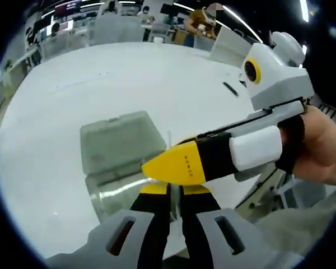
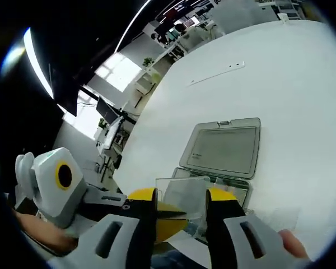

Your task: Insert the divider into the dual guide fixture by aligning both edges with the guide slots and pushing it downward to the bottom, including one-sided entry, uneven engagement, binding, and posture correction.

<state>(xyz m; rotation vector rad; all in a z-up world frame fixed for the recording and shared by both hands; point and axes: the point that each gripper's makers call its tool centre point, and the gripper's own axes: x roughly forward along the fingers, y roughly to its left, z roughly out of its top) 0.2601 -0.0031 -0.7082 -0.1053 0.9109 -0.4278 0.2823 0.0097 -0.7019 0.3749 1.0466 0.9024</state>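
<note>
White tabletop point(image 2: 291, 73) carries my clear fixture box point(image 2: 221, 148), lid open. My right gripper point(image 2: 181, 216) pinches the clear divider point(image 2: 182, 196) above it; my left gripper point(image 1: 173, 193) stands narrow, grasp uncertain.

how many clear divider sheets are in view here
1: the clear divider is upright between the right gripper jaws, over the open clear box. In the left gripper view it shows edge-on; more may be hidden.
</note>
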